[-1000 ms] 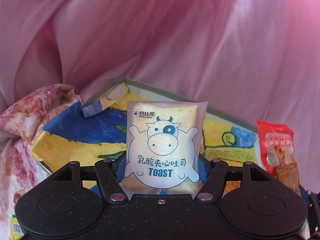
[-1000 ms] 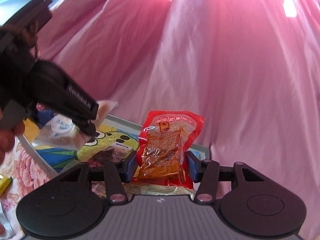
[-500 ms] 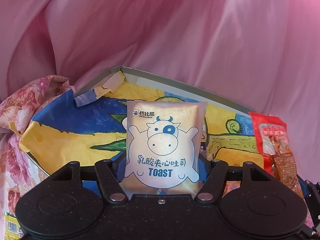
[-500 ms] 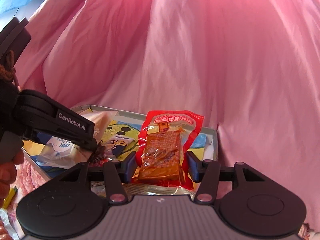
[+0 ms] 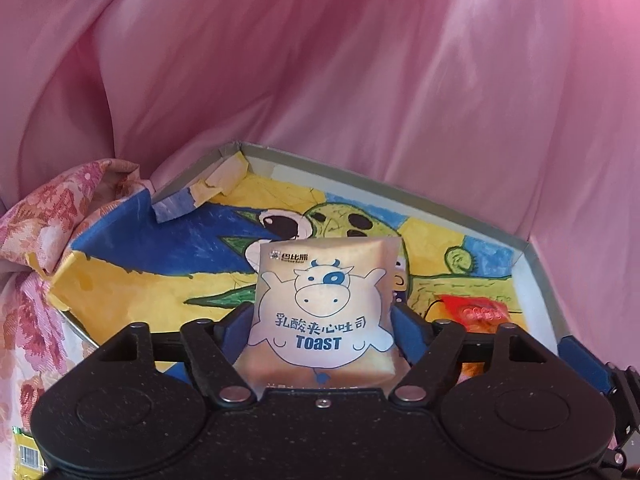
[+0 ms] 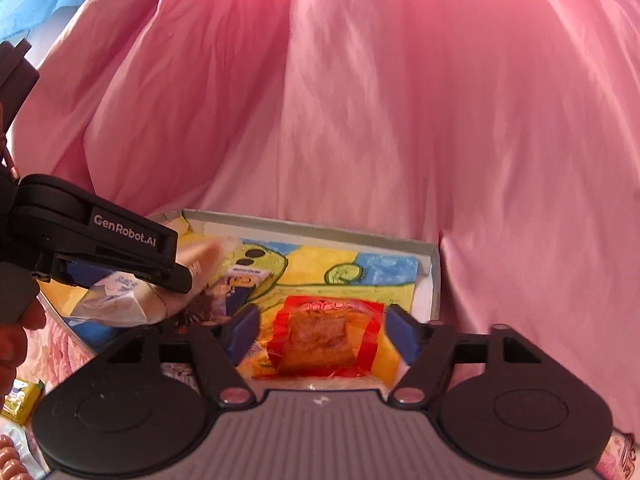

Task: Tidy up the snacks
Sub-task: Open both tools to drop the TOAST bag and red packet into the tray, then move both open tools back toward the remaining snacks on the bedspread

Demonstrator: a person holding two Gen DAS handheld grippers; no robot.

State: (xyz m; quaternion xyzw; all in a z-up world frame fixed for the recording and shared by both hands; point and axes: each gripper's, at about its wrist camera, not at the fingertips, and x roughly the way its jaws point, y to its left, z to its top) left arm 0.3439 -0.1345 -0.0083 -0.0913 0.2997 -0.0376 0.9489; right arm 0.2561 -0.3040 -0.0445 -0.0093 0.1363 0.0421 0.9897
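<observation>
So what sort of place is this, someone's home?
Probably a home, perhaps a bedroom: pink satin bedding fills the background, floral fabric lies beside it, and a shallow box lined with a child's crayon drawing holds snack packets.

Draped pink cloth (image 5: pixel 360 80) fills the backdrop, sunlit, beside floral fabric (image 5: pixel 48 216).

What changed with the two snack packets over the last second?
Both hand-held grippers have just been opening. The right one let go of the red packet, which dropped flat into the box. The toast packet tipped back between the left one's loosened fingers. The box stayed put.
</observation>
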